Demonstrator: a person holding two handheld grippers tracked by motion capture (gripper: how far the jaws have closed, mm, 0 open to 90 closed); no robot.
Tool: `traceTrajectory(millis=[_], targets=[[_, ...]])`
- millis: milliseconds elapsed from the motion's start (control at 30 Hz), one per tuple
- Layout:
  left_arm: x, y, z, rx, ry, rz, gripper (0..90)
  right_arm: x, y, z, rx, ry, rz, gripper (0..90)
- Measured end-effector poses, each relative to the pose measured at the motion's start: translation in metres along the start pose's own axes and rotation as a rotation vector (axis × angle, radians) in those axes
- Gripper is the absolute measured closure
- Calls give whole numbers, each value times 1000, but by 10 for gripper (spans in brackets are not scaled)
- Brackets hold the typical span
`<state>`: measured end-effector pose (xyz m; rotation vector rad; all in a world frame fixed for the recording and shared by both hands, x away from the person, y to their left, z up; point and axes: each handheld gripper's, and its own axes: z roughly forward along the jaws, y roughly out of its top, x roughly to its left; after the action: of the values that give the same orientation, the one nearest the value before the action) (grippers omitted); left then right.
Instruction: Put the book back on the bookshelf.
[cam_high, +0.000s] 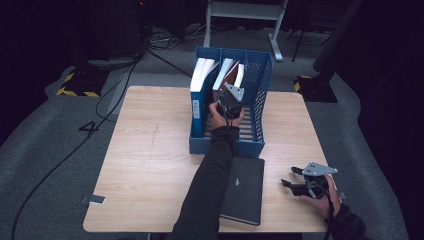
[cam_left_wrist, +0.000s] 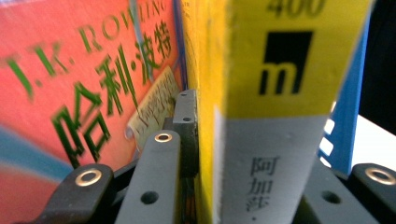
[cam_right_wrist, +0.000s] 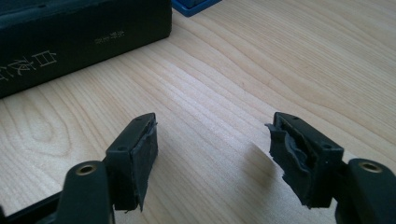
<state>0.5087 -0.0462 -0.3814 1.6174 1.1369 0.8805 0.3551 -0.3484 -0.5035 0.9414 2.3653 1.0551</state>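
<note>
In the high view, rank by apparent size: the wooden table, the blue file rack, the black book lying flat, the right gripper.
1. wooden table
2. blue file rack
3. black book
4. right gripper
The rack stands farther from the camera, so its lead over the book is, if anything, understated.

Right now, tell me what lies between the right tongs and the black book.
Nothing: in the right gripper view, bare wooden table runs from the open right tongs to the black book, which lies flat.

The left gripper (cam_high: 229, 102) reaches into the blue file rack (cam_high: 260, 82) among upright books (cam_high: 202, 75). A black book (cam_high: 244, 189) lies flat on the wooden table (cam_high: 150, 165), with the right gripper (cam_high: 295, 179) beside it.
</note>
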Motion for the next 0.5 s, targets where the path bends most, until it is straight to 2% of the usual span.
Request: traceTrajectory(millis=[133, 300, 500], targets=[[1, -4, 0, 2, -5, 6, 745, 0, 0, 0, 0, 1, 0, 323], [0, -7, -1, 11, 1, 39, 740, -1, 0, 0, 1, 3, 1, 322], [3, -13, -3, 12, -19, 51, 735, 0, 0, 0, -2, 3, 1, 322]])
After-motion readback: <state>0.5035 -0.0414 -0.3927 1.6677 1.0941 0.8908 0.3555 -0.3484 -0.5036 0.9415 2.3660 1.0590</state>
